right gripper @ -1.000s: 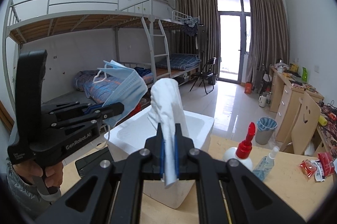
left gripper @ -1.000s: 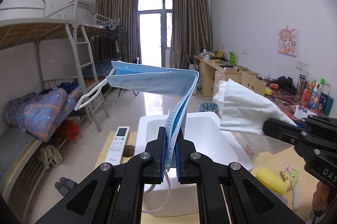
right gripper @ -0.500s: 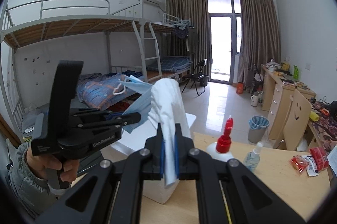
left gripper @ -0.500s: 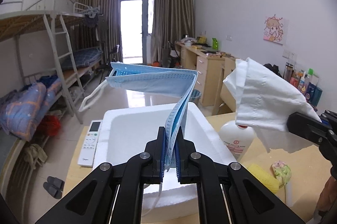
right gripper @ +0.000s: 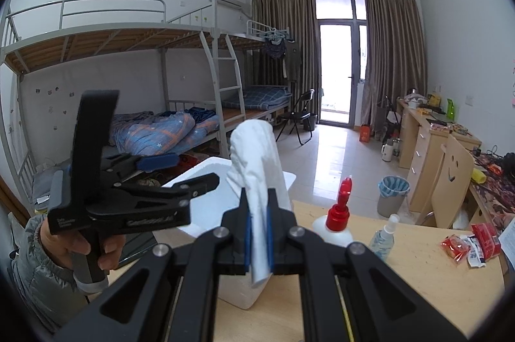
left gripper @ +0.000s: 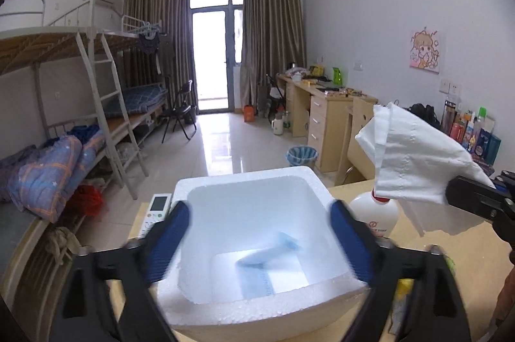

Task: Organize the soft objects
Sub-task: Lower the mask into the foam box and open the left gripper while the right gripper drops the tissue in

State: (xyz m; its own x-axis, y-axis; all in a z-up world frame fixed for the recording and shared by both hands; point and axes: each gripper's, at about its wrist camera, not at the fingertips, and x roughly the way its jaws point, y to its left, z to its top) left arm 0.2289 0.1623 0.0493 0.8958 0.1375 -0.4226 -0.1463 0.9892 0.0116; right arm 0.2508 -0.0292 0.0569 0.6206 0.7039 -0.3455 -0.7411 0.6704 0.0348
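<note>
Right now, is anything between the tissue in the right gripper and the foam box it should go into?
Nothing visible blocks it. The white tissue is clamped in the right gripper; the foam box is open-topped, holding only the blue face mask. The open left gripper hovers over its near rim.

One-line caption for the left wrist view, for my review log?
Left gripper open above the white foam box, blue face mask inside; right gripper beside it holds a white tissue.

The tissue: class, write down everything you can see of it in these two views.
The tissue is white, soft, crinkled paper, folded and bunched. The right gripper is shut on its lower part; a short end hangs below the blue pads. The rest stands up, slightly tilted. It is held in the air beside the foam box, touching nothing else.
</note>
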